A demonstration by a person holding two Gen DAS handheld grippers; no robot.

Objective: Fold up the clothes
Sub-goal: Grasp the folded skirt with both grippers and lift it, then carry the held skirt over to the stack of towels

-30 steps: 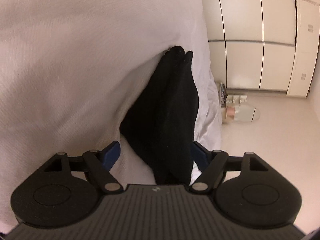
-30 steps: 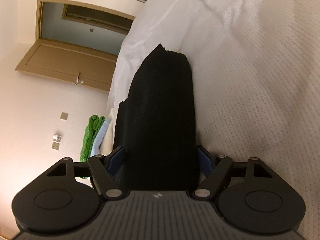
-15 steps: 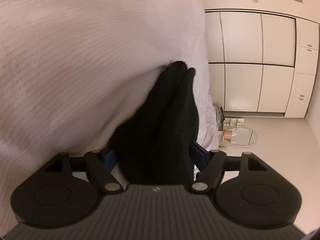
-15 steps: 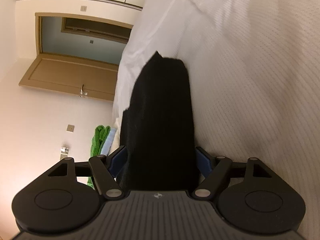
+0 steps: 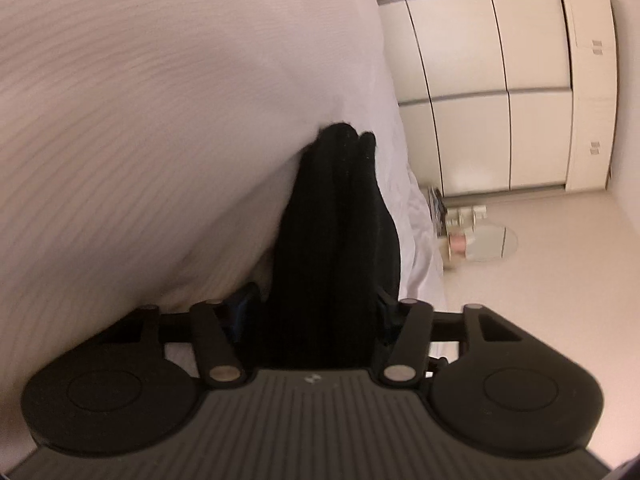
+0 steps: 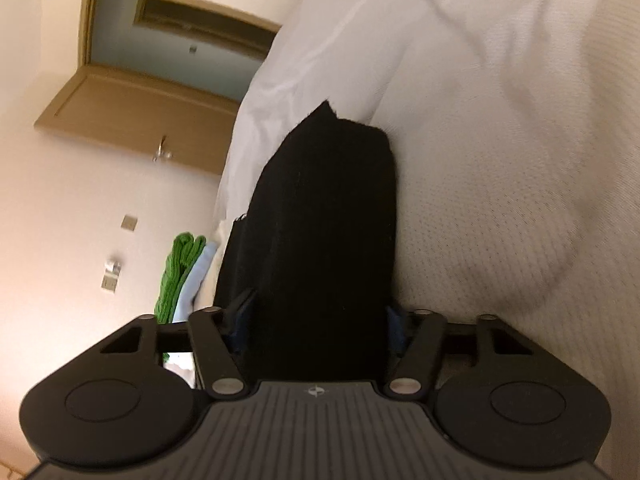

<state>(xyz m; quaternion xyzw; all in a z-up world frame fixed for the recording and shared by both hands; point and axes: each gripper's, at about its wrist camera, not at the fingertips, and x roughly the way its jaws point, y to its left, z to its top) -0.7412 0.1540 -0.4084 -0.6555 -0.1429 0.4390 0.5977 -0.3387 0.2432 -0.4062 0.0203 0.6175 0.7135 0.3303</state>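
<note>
Your black garment [image 5: 336,240] lies folded on the white bed [image 5: 160,120], right at the bed's edge, with the floor beside that edge. Both tools straddle it: the left gripper [image 5: 316,312] and the right gripper [image 6: 318,316] each have the bundle between their jaws, and both sets of jaws are closing on it. Whether the pads already press the cloth I cannot tell; the fabric hides them.

The risk is an uneven bite. If you catch only the top layers, the lower ones could sag out when you lift and undo the fold. One side closing ahead of the other could twist the bundle. Being at the bed's edge, a slack grip might let it slide off, away from the green and blue clothes [image 6: 180,272] beyond the garment.
</note>
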